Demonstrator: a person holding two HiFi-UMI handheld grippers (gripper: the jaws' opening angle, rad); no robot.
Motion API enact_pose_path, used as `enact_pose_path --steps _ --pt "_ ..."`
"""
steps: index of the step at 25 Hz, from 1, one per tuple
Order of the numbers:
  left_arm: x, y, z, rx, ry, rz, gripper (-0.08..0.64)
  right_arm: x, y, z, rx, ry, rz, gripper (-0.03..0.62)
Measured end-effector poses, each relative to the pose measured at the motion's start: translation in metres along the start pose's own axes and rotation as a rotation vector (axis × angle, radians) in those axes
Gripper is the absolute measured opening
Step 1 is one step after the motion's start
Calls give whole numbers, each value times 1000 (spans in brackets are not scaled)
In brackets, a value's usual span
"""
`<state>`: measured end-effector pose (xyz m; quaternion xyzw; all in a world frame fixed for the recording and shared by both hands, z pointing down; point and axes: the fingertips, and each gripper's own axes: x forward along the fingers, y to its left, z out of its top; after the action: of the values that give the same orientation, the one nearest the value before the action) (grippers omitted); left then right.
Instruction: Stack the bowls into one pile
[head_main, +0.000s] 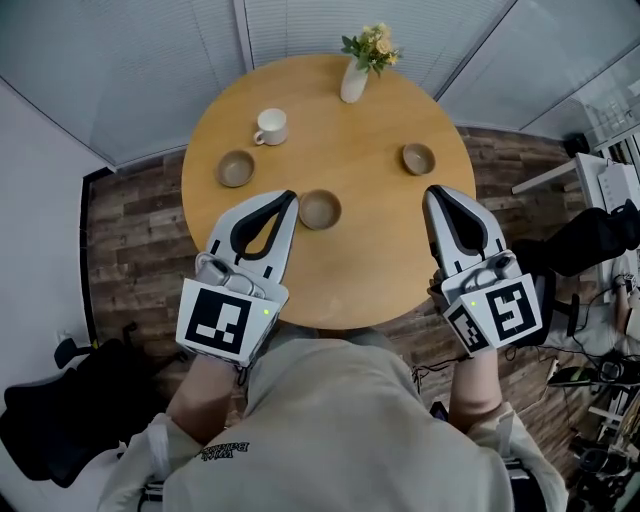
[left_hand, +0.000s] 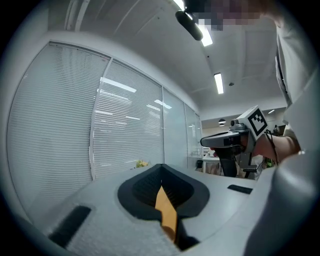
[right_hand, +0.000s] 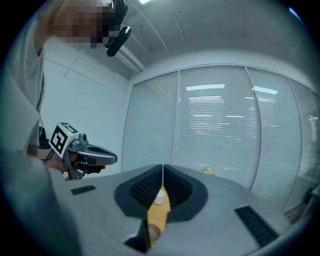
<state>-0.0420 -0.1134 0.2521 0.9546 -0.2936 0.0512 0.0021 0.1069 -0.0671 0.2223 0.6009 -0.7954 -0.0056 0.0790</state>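
Holding both grippers low over the near half of the round table (head_main: 330, 280), you have one on each side of the centre bowl.

- Left gripper (head_main: 290, 197): jaws are together at the tips, with only a sliver of tabletop showing through the hollow behind them. Nothing is held. The tip sits just left of the centre bowl (head_main: 319, 209); contact cannot be judged.
- Right gripper (head_main: 432, 190): jaws are also together at the tips and carry nothing. The tip sits just on your side of the right bowl (head_main: 418, 158). Through the slit in its own view you see a bowl rim low down and something small and white beyond it.
- Bowls: there are three, all upright, brown and single, none stacked. The left bowl (head_main: 236, 168) stands well apart from the right one. The centre bowl lies between them and nearer to you.
- Other items: a white mug (head_main: 270, 127) stands just behind the left bowl. A white vase (head_main: 354, 82) of flowers stands at the far edge.
- Each gripper shows in the other's view, level with it, with blinds behind.
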Motion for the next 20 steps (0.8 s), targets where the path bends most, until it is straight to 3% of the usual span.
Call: enact_pose_path --steps 10,16,20 --pt "31 -18 -9 -16 57 34 20 1 -41 -11 36 -5 52 29" --pt "44 -23 -12 -10 85 46 20 12 -52 -25 23 42 99 31" --pt "49 -27 -15 -12 100 45 20 11 -62 -32 45 44 83 31"
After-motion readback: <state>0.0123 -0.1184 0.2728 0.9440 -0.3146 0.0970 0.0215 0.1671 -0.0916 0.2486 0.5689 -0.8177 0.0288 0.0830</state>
